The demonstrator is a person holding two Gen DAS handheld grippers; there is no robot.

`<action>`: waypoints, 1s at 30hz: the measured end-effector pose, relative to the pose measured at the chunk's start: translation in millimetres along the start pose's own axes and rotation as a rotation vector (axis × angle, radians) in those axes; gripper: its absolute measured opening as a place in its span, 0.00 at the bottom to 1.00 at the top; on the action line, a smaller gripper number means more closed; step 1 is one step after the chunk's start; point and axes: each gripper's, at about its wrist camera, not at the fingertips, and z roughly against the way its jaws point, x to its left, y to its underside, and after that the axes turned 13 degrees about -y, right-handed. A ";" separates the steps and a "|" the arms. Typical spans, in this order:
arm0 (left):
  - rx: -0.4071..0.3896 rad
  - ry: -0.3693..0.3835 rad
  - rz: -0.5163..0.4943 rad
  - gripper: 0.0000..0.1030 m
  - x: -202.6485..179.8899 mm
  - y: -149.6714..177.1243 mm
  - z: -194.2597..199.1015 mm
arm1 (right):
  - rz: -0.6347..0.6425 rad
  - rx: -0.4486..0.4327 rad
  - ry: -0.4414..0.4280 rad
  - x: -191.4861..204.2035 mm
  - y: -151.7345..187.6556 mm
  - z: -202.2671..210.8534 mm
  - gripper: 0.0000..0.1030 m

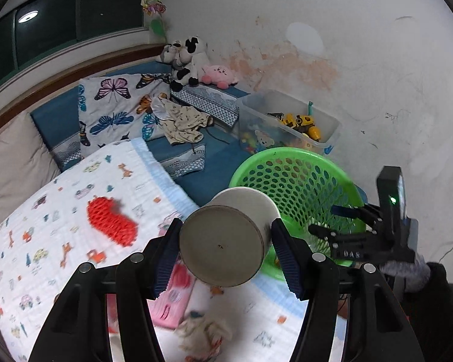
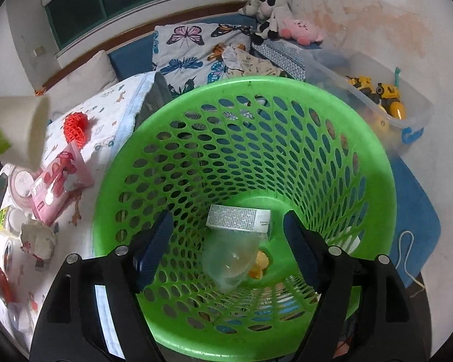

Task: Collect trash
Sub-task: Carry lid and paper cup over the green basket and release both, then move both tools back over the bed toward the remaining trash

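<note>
Paper cup (image 1: 226,238) clamped in your left gripper (image 1: 223,250) could, seemingly, clip the green basket (image 1: 299,163) rim where your right gripper (image 2: 226,247) hangs apart and empty.

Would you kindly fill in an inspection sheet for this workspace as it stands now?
Surface: bed with printed blanket.
Job's things: paper cup; green basket holding a box, clear plastic cup and orange scraps.
Clutter: red net, pink packet, crumpled tissue.
Grippers: left gripper shut on the paper cup; right gripper open over the basket, nothing between its jaws.
Cables: white cord on the floor.
Surroundings: toy bin, plush toys, stained wall.
</note>
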 end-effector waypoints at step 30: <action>0.235 0.068 -0.105 0.67 -111.5 -5.7 -107.8 | -0.022 -0.214 -0.010 -4.1 15.3 96.8 0.73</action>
